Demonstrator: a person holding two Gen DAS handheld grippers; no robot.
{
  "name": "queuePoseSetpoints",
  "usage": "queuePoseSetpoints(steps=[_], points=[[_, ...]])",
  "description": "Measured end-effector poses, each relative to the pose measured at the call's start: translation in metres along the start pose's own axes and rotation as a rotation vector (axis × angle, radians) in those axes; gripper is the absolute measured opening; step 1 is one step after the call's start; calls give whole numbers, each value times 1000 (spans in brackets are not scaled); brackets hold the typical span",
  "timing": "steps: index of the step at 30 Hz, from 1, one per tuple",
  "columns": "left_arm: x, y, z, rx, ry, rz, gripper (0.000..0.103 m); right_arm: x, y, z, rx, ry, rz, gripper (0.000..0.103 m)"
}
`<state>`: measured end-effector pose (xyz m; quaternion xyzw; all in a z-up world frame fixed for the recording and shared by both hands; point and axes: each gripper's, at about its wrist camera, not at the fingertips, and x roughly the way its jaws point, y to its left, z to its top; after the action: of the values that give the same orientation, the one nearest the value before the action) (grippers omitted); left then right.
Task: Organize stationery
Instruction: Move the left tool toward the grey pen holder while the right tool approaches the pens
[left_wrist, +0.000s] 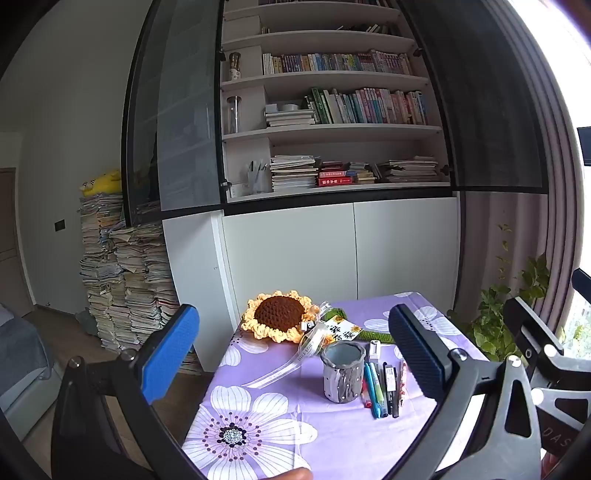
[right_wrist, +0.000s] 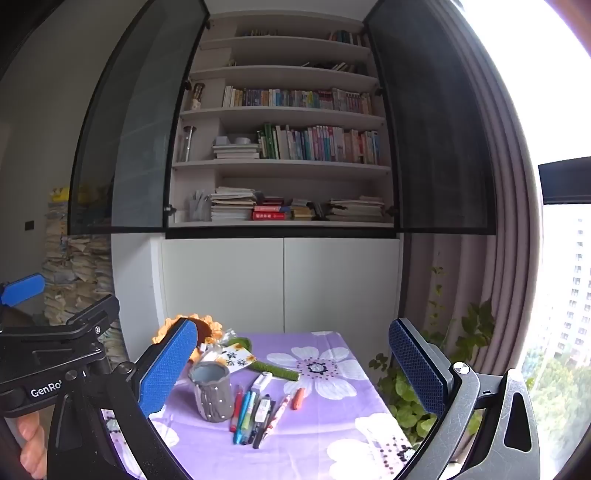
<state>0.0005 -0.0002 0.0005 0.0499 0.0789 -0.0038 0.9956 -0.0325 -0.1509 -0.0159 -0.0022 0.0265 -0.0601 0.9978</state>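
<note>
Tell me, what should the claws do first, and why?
Probably bring the right claw down toward the pens and pick one up. Both claws are open and empty, the left claw too. The pens lie loose on the purple tablecloth beside the grey cup, which stands upright and looks empty.

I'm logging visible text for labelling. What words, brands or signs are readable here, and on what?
"GenRo", cut off at the edge: left gripper body.
"DAS", cut off: right gripper body.
Card by the crochet sunflower: brush characters, unreadable.
Ribbon, pens, book spines: too small.
</note>
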Motion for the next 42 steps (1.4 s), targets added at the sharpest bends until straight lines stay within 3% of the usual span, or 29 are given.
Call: queuePoseSetpoints(steps=[9, 38, 42], points=[[-6, 0, 2, 6, -24, -2, 102, 4, 0, 0, -4, 6, -3, 103], [29, -3, -10, 6, 45, -28, 102, 25, -1, -7, -8, 72, -9, 103], [28, -3, -12, 9, 26, -34, 102, 29, 0, -9, -6, 86, -11, 103]])
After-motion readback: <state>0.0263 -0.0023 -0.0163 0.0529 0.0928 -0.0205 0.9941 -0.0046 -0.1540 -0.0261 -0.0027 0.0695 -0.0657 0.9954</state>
